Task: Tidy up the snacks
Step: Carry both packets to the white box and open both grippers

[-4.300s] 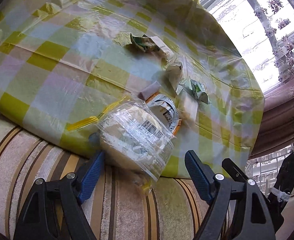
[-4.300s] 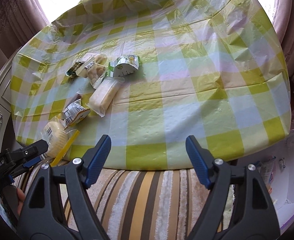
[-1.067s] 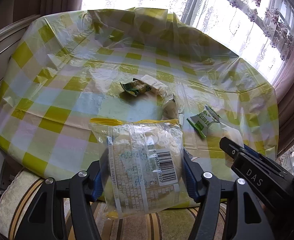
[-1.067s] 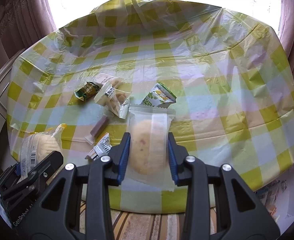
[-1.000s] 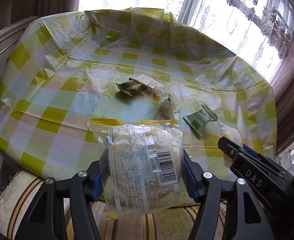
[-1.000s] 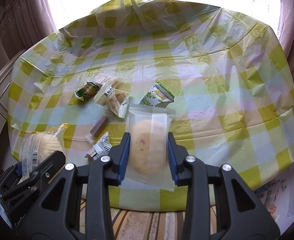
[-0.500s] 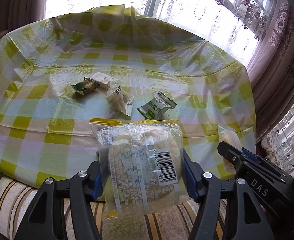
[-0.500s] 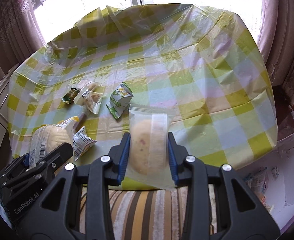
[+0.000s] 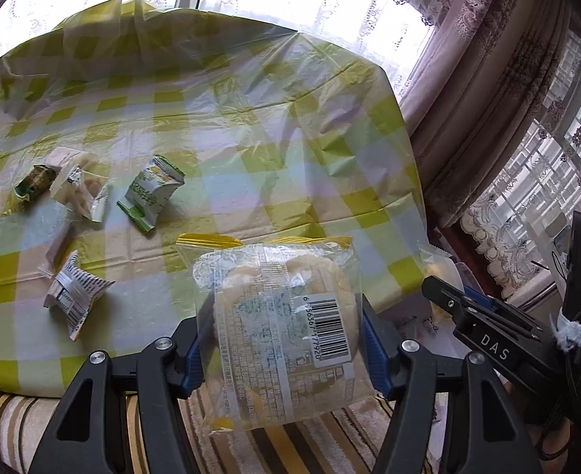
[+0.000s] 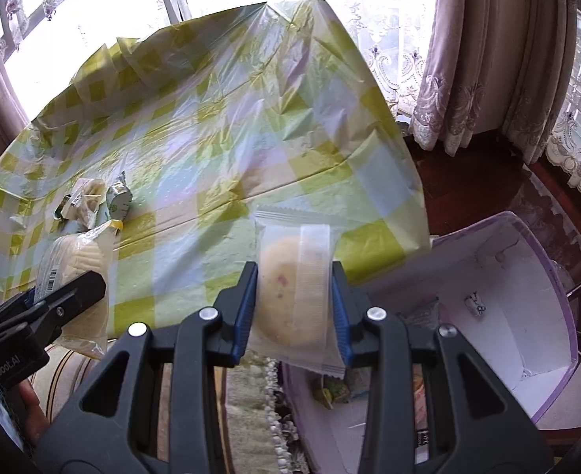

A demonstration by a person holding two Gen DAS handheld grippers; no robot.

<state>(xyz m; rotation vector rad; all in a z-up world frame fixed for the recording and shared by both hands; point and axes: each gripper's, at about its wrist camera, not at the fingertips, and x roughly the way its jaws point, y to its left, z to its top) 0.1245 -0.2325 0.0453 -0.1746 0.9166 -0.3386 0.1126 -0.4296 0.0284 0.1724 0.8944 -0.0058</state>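
checked tablecloth, lace curtains, white box

The table is covered by a thin, glossy plastic sheet, creased and crinkled, over a yellow and green check. Both grippers, left gripper and right gripper, look like matt black plastic with blue ribbed pads and small shiny metal rivets. The bun pack is clear, shiny film with a paper-like barcode label. The cake wrapper is frosted, semi-matt film with a serrated top edge. On the left, the green packet and the silver packet are glossy foil. The box at near right looks like matt white card. The curtains are soft patterned cloth, with lace at the window. The striped seat is woven cloth.
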